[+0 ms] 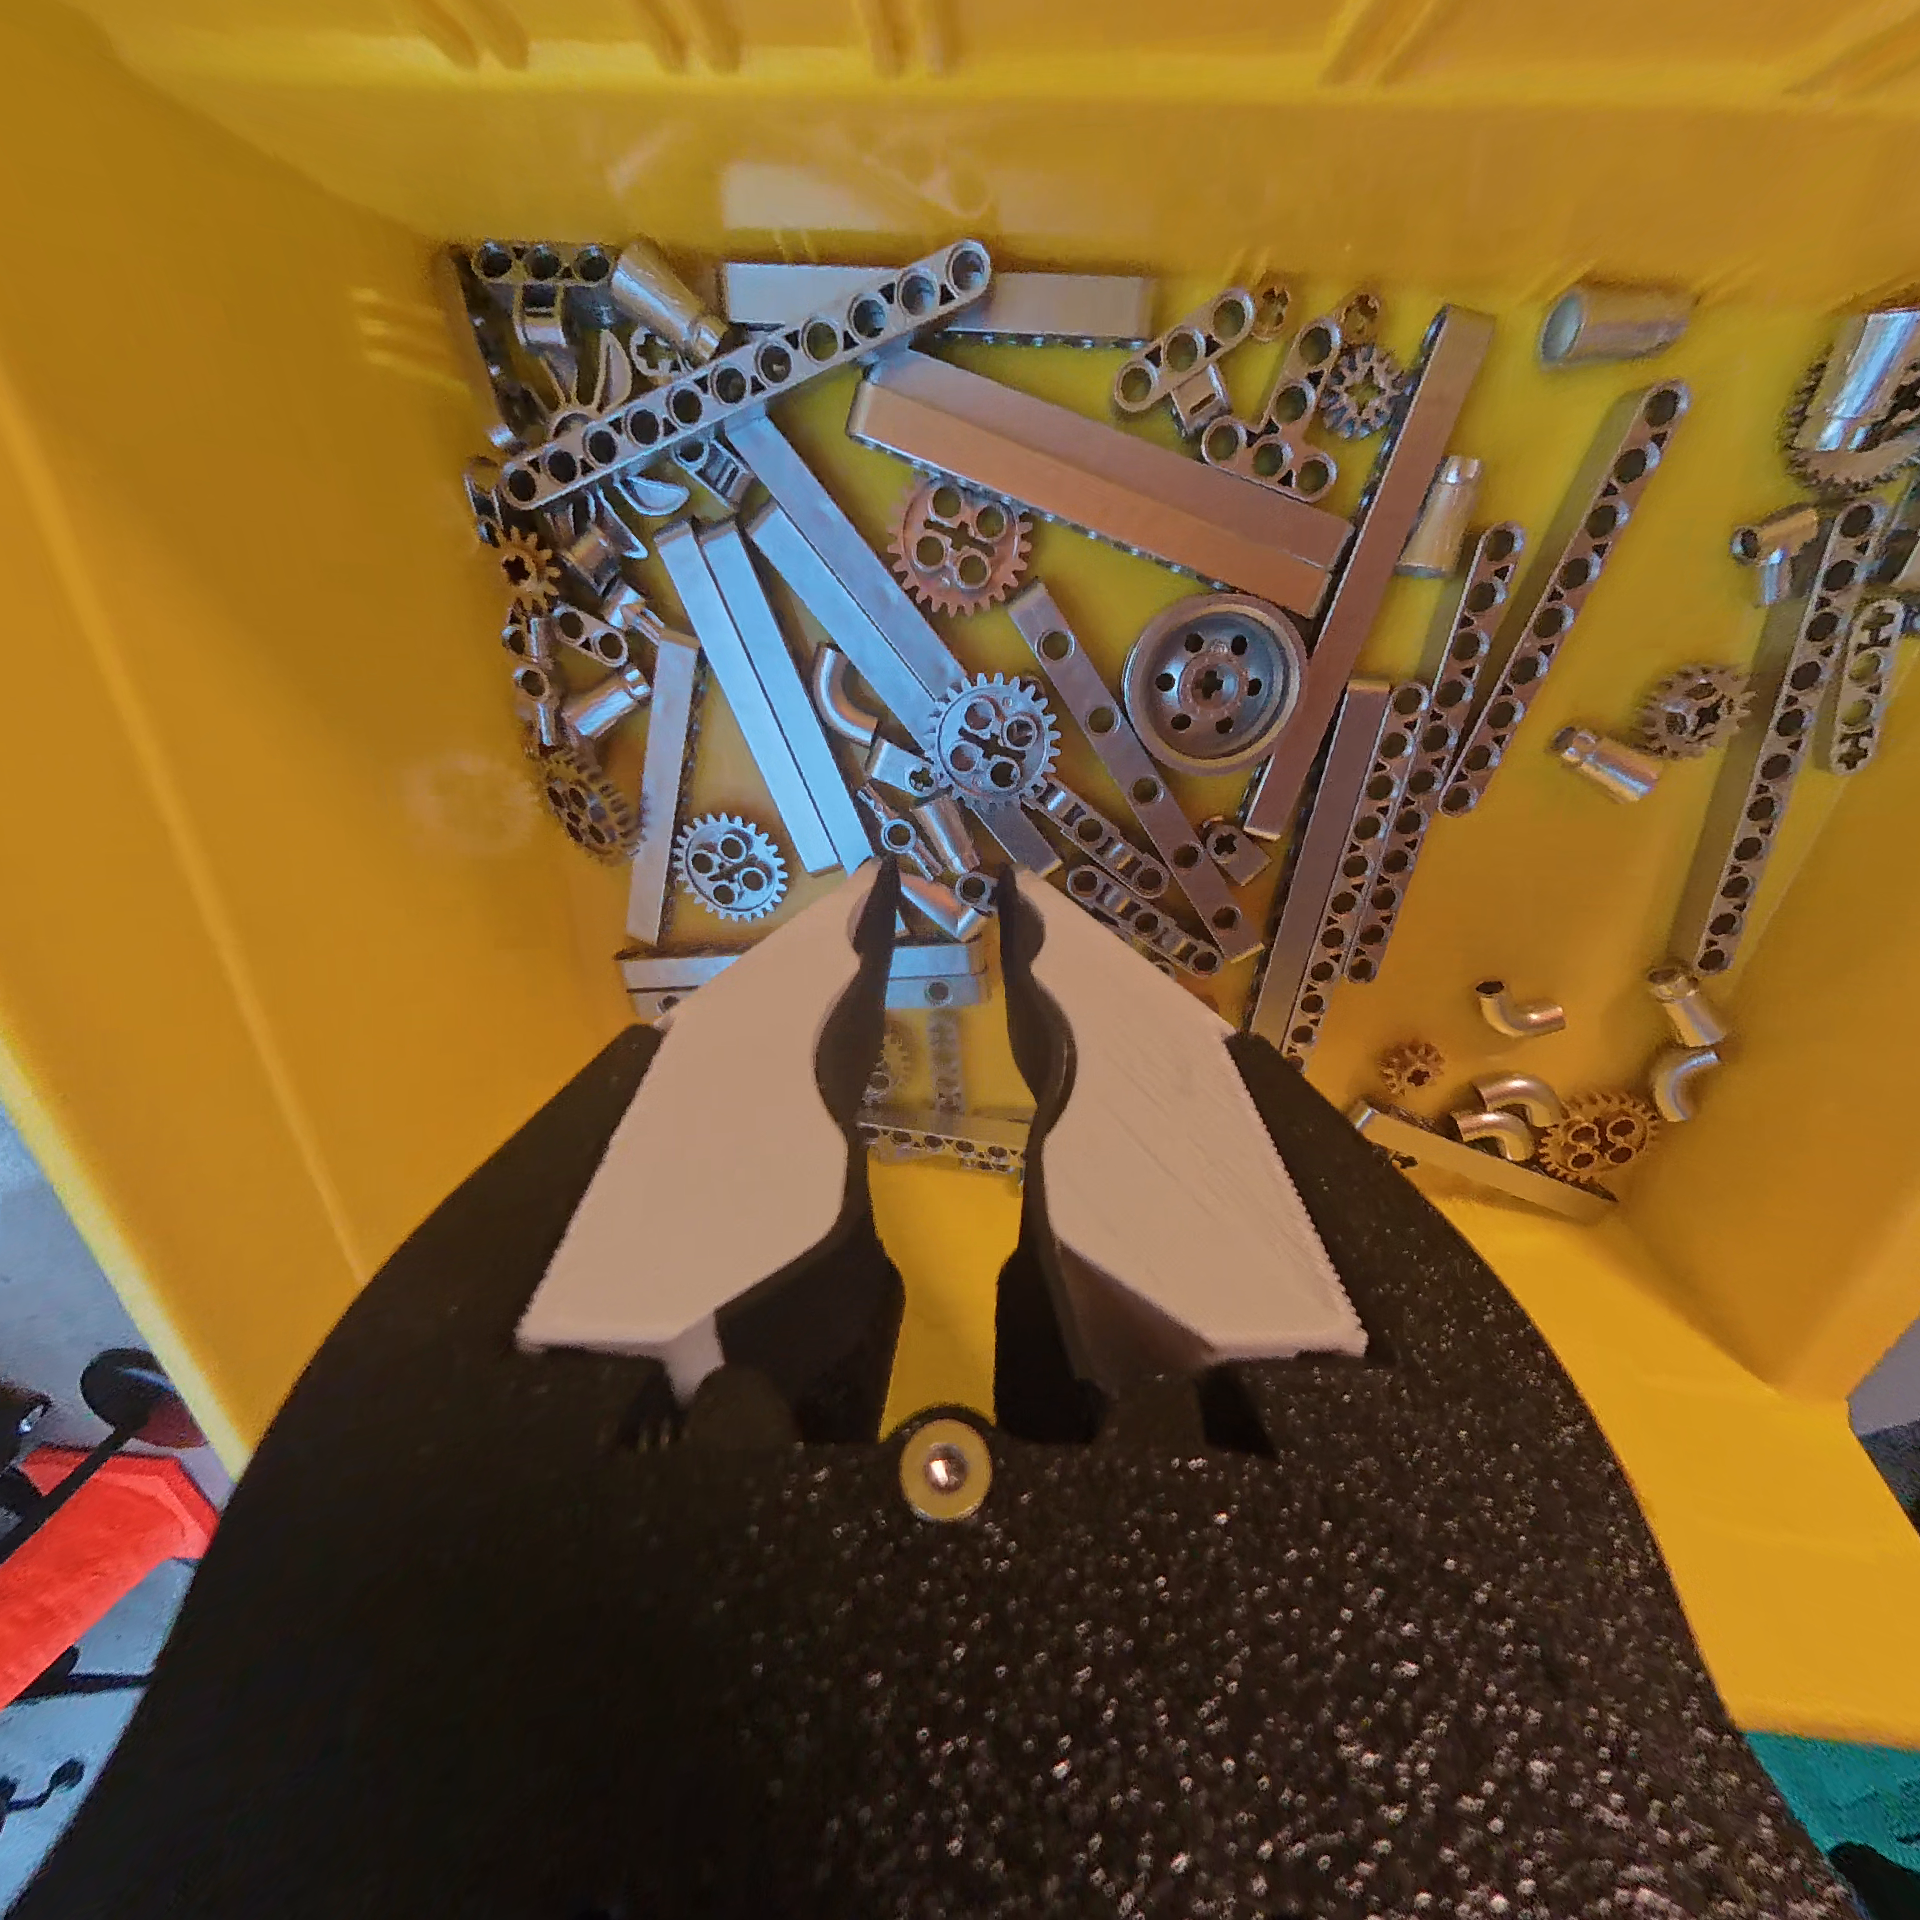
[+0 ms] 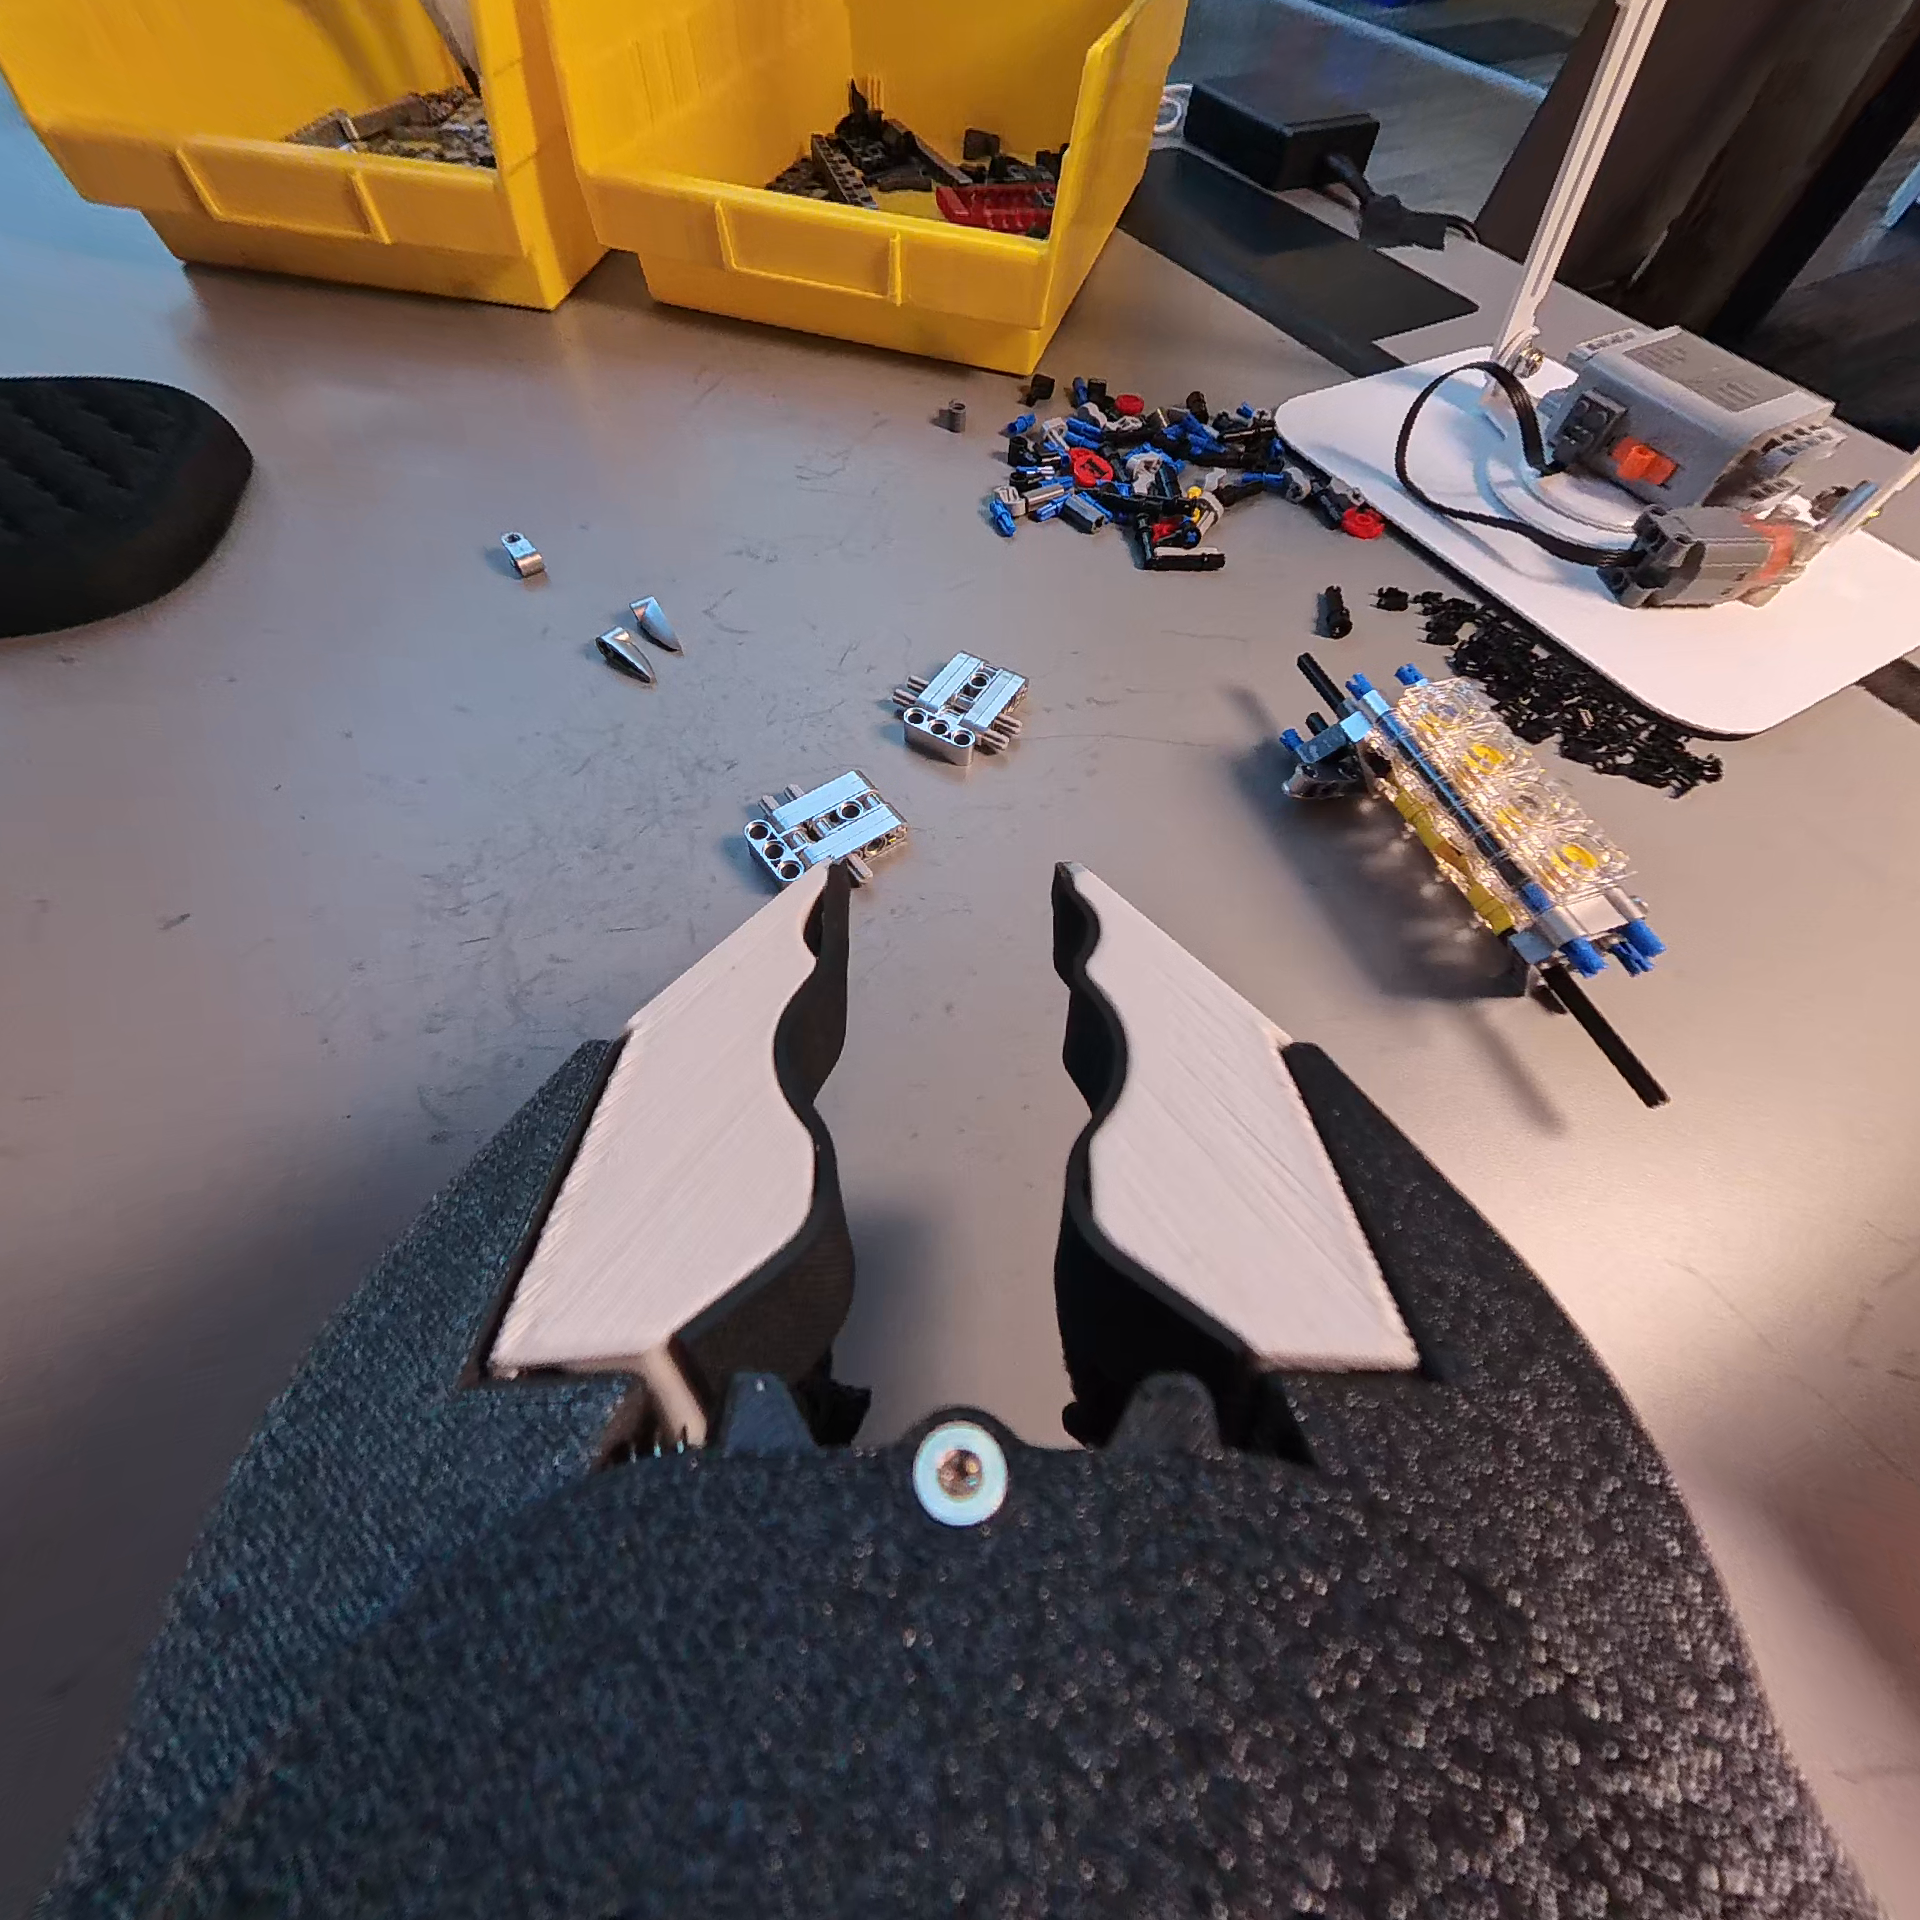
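My left gripper (image 1: 943, 875) is inside a yellow bin (image 1: 260, 582), low over a heap of grey building parts. Its jaws stand a little apart, and small grey connectors (image 1: 940, 914) lie just under the tips; I cannot tell if they touch. A grey gear (image 1: 995, 740) lies just beyond the tips. My right gripper (image 2: 945, 883) is open and empty over a grey table (image 2: 416, 935). Its left fingertip (image 2: 831, 883) is right beside a small grey beam assembly (image 2: 826, 831). A second such assembly (image 2: 964, 709) lies farther off.
Grey beams (image 1: 748, 379), a wheel hub (image 1: 1214, 681) and elbow pieces (image 1: 1517, 1013) fill the bin. On the table are two yellow bins (image 2: 831, 249), a pile of small blue and black pins (image 2: 1143, 478), a clear engine block model (image 2: 1475, 821), a motor on a white base (image 2: 1683, 436) and two curved grey pieces (image 2: 639, 639). About 60 cm separates my left fingertips from my right. The wheel hub (image 1: 1214, 681) is about 5 cm from my left fingertips.
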Motion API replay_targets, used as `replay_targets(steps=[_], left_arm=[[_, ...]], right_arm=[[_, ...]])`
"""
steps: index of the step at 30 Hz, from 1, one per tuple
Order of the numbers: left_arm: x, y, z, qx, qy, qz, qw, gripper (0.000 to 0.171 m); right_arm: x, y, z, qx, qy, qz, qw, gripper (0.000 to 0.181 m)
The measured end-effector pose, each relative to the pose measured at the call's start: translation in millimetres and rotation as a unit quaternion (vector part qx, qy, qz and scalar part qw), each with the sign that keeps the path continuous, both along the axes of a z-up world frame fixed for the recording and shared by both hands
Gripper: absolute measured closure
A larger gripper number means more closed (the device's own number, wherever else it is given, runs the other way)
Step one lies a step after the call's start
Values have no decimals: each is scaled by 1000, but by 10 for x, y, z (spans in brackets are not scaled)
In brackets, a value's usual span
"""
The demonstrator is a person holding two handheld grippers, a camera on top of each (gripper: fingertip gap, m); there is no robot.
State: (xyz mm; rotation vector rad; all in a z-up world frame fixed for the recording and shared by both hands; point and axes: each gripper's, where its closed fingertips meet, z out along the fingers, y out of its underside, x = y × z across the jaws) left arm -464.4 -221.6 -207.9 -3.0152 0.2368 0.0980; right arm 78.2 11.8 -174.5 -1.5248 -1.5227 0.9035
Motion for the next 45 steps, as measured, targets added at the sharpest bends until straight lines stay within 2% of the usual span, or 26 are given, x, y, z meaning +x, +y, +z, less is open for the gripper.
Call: replay_targets(steps=[3,4,8,13,19,25,30,34,37,39,41,43,45], left_arm=[[-53,-14,-106,-21,16,-6,1000,155],[-59,-26,-130,-27,15,-8,999,161],[-9,-141,-144,-58,-17,-3,998,171],[153,-404,-141,-115,-66,-9,991,171],[-88,-222,-10,-46,-23,26,998,167],[-66,-238,-152,-64,-30,40,997,158],[-54,-223,-217,-74,-28,41,996,162],[-42,-243,-195,-82,-19,29,996,165],[31,-203,-7,-59,-14,22,998,165],[238,-33,273,-5,-14,2,1000,165],[694,201,589,56,-21,-48,997,165],[1393,408,803,103,-38,-131,985,165],[2176,570,848,134,-58,-217,965,164]], right_arm=[[-2,3,-4,0,-1,-1,1000,143],[-2,4,-4,0,-1,-1,1000,143],[0,11,4,0,1,-3,1000,143],[-4,0,-4,0,-1,0,1000,143],[-3,2,3,-2,1,0,1000,143],[-3,5,4,0,2,-2,1000,143],[-3,11,3,-2,2,-3,1000,143],[2,10,13,0,5,-3,1000,143],[12,13,39,2,12,-5,1000,143],[16,17,52,1,16,-6,1000,143],[11,16,41,-2,13,-4,1000,143],[3,4,24,1,8,-2,1000,143],[0,-14,12,6,5,3,1000,143]])
